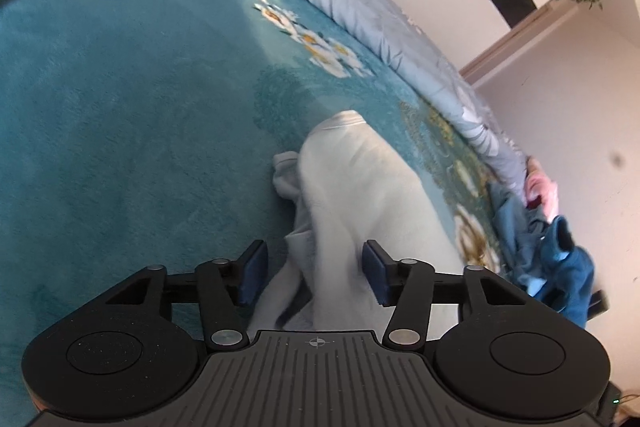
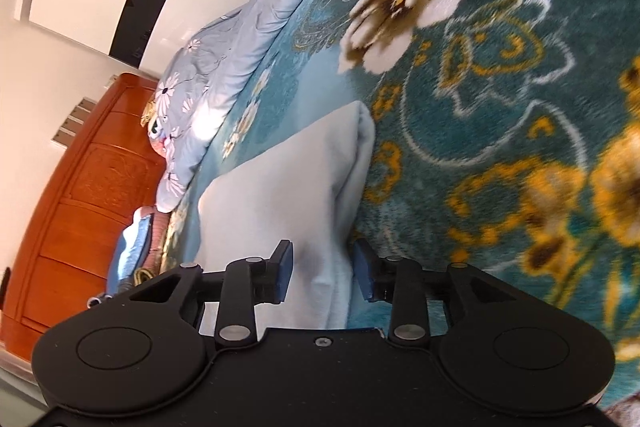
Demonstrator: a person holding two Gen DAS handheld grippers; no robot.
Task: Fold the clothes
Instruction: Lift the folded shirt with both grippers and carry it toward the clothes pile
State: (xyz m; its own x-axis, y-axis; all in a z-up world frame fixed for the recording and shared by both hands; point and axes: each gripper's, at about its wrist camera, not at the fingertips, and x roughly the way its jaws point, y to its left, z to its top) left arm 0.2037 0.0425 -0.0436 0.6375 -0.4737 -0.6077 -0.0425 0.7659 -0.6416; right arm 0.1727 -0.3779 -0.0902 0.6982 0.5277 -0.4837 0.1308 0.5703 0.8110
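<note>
Mid-fold: straddling pale garment (image 1: pixel 360 195) on bed (image 1: pixel 120 107), both hand-held grippers (image 1: pixel 314 273) (image 2: pixel 322 275) spread; pinching needed next.

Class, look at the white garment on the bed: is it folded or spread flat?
Partly folded. In the right wrist view the garment shows a doubled edge with layers; in the left view it looks bunched, not neat.
</note>
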